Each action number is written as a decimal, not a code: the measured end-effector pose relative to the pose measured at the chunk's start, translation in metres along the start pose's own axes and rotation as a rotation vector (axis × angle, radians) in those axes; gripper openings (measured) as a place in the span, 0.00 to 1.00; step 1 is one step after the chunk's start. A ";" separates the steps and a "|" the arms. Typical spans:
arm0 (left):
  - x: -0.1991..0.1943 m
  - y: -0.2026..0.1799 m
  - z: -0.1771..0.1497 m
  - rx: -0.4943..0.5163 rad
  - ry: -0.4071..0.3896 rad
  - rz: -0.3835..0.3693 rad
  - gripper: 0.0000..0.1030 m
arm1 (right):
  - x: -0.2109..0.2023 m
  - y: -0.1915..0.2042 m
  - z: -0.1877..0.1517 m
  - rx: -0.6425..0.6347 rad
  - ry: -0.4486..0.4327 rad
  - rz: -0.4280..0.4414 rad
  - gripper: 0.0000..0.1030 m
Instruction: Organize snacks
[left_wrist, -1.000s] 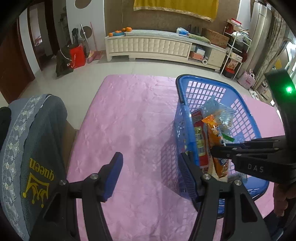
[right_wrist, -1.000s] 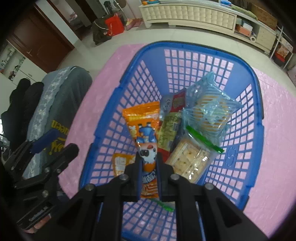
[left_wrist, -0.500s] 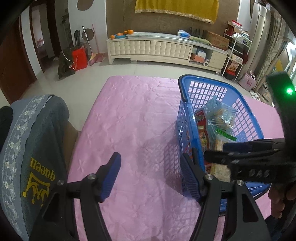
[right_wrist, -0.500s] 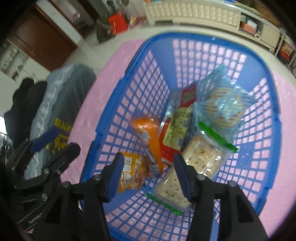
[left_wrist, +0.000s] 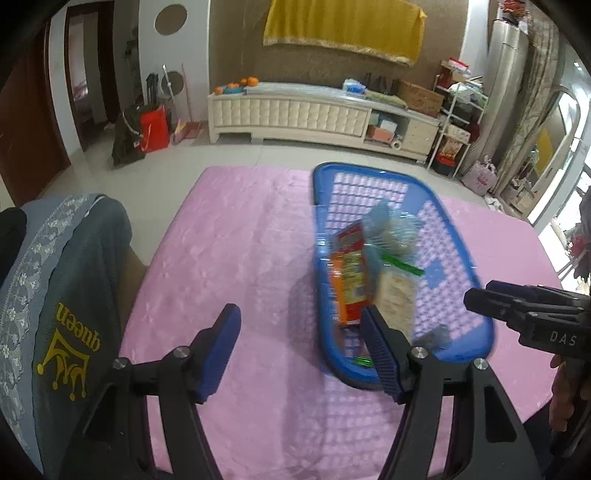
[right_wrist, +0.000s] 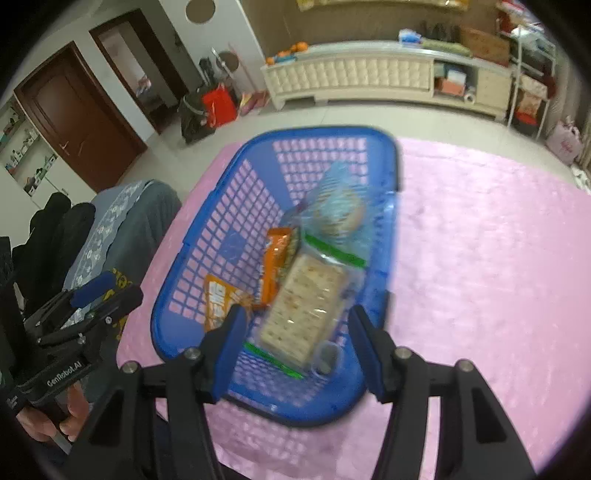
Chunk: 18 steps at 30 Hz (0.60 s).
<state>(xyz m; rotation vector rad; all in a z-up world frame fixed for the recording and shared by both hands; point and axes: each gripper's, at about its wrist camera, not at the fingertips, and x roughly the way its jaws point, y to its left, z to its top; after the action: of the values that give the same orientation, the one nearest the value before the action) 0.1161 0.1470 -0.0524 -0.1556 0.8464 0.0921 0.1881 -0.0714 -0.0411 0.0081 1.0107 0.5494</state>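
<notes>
At the bottom of each wrist view, the left gripper (left_wrist: 299, 334) and right gripper (right_wrist: 295, 334) hold their fingers wide apart and empty, while beyond them mid-frame the basket (right_wrist: 192, 258) of snacks (right_wrist: 303, 306) sits on the pink desk (right_wrist: 480, 258).

A home living room: tufted media cabinet (left_wrist: 291, 118), wooden door (right_wrist: 79, 118).
</notes>
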 end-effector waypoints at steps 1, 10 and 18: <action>-0.006 -0.007 -0.002 0.008 -0.012 -0.010 0.64 | -0.014 -0.001 -0.006 -0.018 -0.037 -0.025 0.60; -0.056 -0.062 -0.022 0.052 -0.122 -0.058 0.82 | -0.075 -0.020 -0.042 -0.053 -0.195 -0.145 0.62; -0.112 -0.098 -0.041 0.094 -0.270 -0.050 1.00 | -0.136 -0.024 -0.072 -0.061 -0.363 -0.177 1.00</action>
<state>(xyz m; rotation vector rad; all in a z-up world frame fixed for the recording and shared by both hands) 0.0263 0.0412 0.0147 -0.0741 0.5755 0.0253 0.0849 -0.1691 0.0226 -0.0343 0.6338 0.3978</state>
